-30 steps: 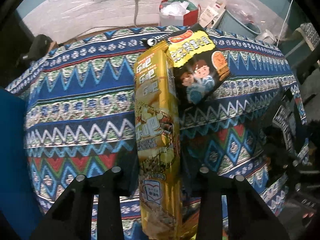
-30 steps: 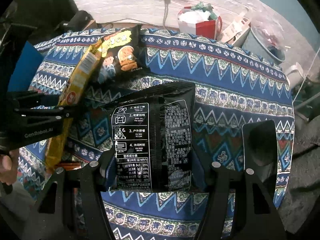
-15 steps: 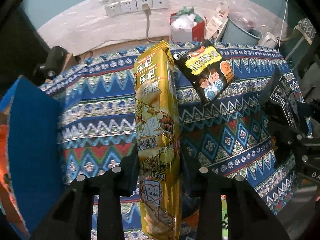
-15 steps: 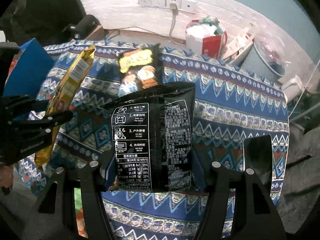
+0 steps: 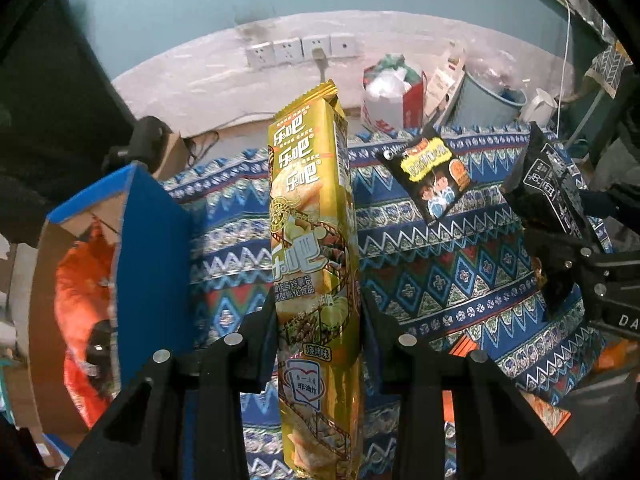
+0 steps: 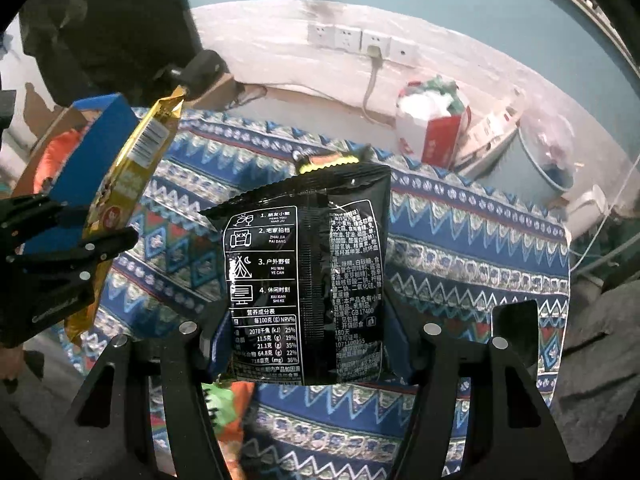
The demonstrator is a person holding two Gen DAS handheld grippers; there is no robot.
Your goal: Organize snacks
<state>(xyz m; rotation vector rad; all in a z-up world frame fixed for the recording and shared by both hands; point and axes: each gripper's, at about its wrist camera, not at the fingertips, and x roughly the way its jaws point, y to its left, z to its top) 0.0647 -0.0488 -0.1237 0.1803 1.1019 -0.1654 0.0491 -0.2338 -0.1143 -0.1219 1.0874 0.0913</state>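
Mid-carry: left gripper [image 5: 318, 312] fingers clamp the gold chip pack [image 5: 314, 248], right gripper [image 6: 310, 344] fingers clamp the black snack bag [image 6: 304, 280], both above the counter [image 5: 460, 280]; next: drop into the blue box [image 5: 156, 264] left.

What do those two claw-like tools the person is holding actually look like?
Both are matte black plastic. The left gripper and right gripper each have two long angular fingers dotted with round silver screw heads. From the other camera, faint pale lettering shows on each body. No cables or sleeves are visible.
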